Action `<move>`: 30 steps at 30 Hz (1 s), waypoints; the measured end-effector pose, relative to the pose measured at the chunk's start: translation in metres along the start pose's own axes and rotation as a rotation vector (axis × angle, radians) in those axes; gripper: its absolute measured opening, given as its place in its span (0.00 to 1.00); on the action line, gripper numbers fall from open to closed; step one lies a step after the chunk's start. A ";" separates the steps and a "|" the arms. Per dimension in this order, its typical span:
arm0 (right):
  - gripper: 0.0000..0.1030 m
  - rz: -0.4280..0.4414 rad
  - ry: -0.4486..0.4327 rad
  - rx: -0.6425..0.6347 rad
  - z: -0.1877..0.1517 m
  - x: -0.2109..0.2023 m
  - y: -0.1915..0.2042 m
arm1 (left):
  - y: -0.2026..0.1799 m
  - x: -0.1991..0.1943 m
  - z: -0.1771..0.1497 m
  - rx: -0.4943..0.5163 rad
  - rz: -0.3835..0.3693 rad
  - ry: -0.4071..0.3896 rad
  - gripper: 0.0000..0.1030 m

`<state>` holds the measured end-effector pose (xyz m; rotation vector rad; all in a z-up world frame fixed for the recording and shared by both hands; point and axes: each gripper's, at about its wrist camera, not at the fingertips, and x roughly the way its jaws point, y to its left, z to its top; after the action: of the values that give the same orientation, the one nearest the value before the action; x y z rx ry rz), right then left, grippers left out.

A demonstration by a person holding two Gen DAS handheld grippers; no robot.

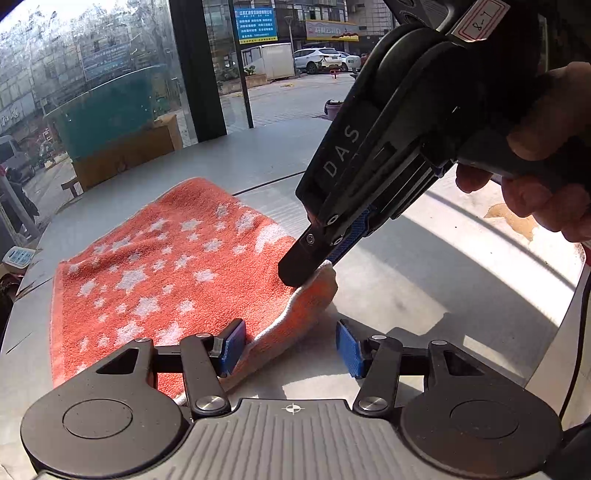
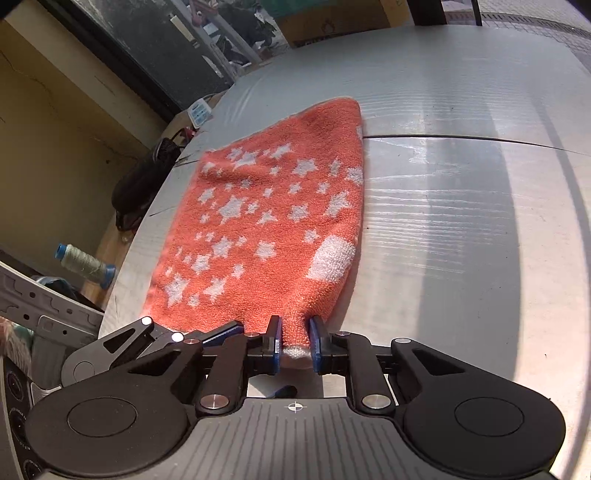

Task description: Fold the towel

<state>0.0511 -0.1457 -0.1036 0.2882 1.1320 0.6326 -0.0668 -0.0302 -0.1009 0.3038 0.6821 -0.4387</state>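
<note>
Right gripper (image 2: 294,339) pinching orange star-patterned towel (image 2: 266,221) corner, left gripper (image 1: 291,345) fingers spread, seemingly empty.

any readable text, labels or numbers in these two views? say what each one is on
"DAS": white letters on the right gripper body, left wrist view.
"8-7": handwritten on the white sticker atop that gripper.
Blue sign outside the window: Chinese lines, too small to read.
Storefront banner: blurred.
Right wrist view: none legible.
</note>
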 end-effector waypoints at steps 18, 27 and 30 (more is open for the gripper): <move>0.34 -0.107 -0.320 -0.481 -0.018 -0.045 0.030 | 0.006 0.011 0.015 -0.039 0.058 -0.055 0.09; 0.88 -0.486 -0.431 -1.347 -0.095 -0.019 0.045 | 0.018 0.010 0.017 -0.096 0.009 -0.050 0.09; 0.79 -0.576 -0.378 -1.703 -0.117 0.001 0.036 | 0.020 0.009 0.017 -0.091 -0.005 -0.057 0.09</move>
<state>-0.0664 -0.1279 -0.1336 -1.2780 0.0160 0.7630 -0.0418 -0.0224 -0.0916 0.2033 0.6454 -0.4181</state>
